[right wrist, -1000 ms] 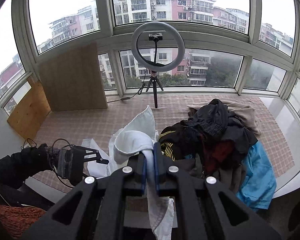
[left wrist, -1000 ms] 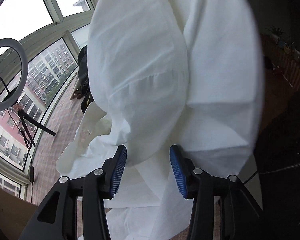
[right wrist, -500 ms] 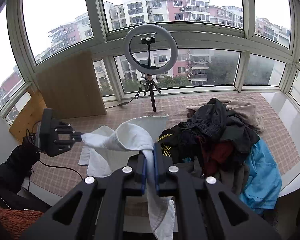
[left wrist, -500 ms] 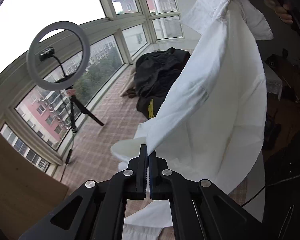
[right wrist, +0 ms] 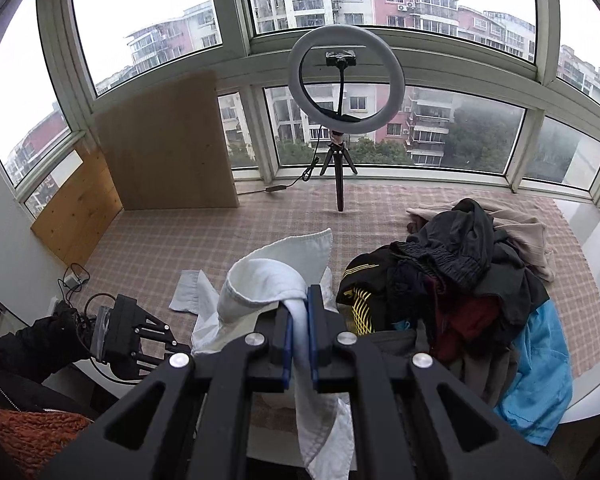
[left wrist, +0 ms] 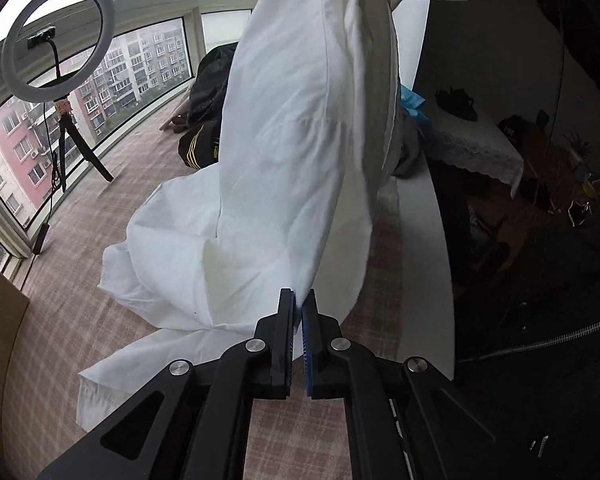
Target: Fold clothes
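**White garment held up between two grippers**

The left gripper (left wrist: 299, 300) is closed on a thin edge of the white garment (left wrist: 300, 120). The right gripper (right wrist: 299, 316) pinches a thicker bunch, probably to spread it. The cloth is soft and creased; its lower part rests on the checked mat (left wrist: 80, 208), beside the clothes pile (right wrist: 460, 280).

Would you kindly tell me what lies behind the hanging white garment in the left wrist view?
Behind the white garment a pile of dark clothes and a blue item peek out at its edges; the rest of the pile is covered.
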